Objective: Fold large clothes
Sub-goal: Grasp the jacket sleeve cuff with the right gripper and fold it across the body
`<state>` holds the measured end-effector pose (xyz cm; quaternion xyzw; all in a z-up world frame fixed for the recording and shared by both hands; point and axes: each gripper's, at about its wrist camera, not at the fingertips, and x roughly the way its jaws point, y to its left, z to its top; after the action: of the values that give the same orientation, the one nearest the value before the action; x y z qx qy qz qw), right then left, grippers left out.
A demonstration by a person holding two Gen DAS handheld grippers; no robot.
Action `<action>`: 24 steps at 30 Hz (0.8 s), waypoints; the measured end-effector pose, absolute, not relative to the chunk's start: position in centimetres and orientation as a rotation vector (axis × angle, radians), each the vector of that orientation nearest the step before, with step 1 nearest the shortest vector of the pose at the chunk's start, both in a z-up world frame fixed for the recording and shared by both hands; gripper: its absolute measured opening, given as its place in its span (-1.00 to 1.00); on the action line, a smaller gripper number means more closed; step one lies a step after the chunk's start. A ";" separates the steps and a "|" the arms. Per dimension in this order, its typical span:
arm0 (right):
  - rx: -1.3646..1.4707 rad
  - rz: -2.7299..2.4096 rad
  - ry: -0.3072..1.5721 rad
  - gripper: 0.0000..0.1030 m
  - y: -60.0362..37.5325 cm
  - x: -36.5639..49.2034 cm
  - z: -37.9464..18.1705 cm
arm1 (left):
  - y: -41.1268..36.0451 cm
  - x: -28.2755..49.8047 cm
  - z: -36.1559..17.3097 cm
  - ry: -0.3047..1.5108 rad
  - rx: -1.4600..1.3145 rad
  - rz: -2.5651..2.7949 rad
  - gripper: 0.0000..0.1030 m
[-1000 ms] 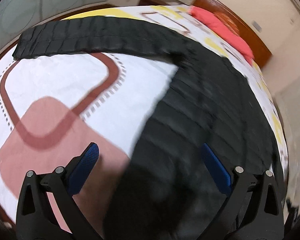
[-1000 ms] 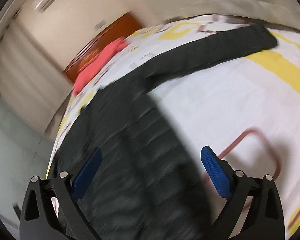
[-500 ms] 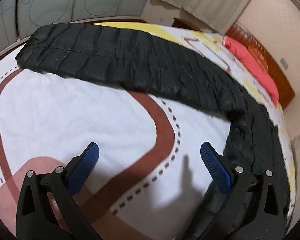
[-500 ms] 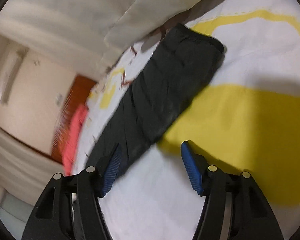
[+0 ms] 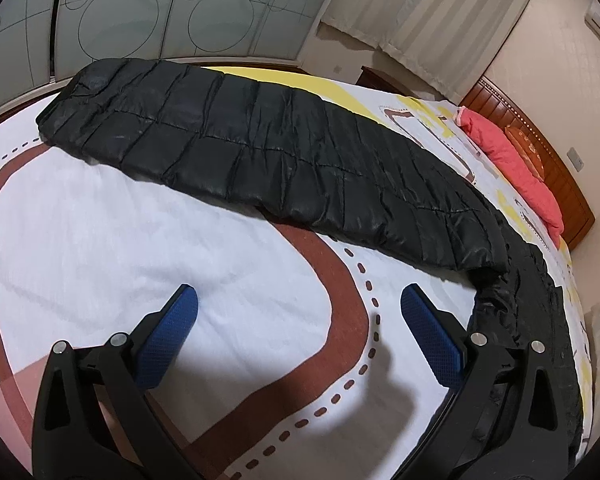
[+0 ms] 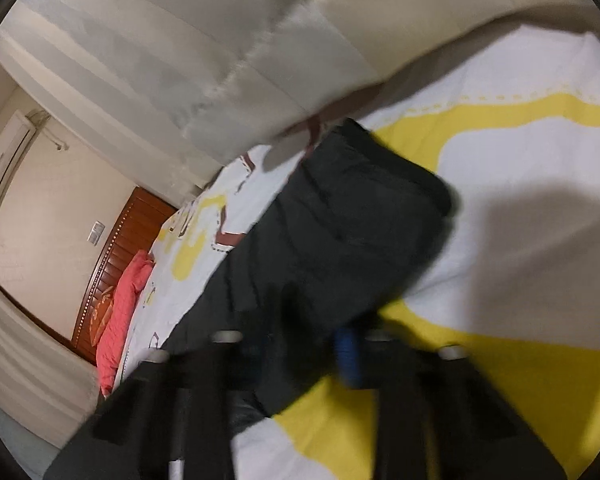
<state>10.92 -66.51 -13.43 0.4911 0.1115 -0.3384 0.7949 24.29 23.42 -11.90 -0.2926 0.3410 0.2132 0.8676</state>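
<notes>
A black quilted jacket lies spread on the bed. In the left wrist view its long sleeve (image 5: 260, 148) stretches across the sheet and the body (image 5: 540, 320) runs down the right side. My left gripper (image 5: 296, 300) hangs open over bare sheet just short of the sleeve, with nothing between its blue pads (image 5: 168, 340). The right wrist view is blurred: my right gripper (image 6: 304, 344) is closing on the other sleeve (image 6: 340, 232) a little back from its cuff, and the black fabric is pinched between the jaws.
The bed sheet (image 5: 100, 220) is white with brown and yellow bands. A red pillow (image 5: 516, 164) lies by the wooden headboard (image 5: 560, 184). Frosted wardrobe doors (image 5: 140, 12) stand beyond the bed's edge; curtains (image 6: 220, 60) hang on the other side.
My left gripper swung from the jacket's body toward its sleeve and stayed open. My right gripper travelled out along the other sleeve toward the cuff and its jaws closed on the fabric.
</notes>
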 end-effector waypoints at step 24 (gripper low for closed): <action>0.440 -0.166 0.432 -0.74 -37.4 31.2 -0.6 | 24.7 24.8 -12.6 0.710 -0.540 0.448 0.96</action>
<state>31.20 -37.42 -0.56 0.2163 0.2121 -0.0816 0.9495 24.76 24.71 -12.62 -0.2588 0.3406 0.2150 0.8779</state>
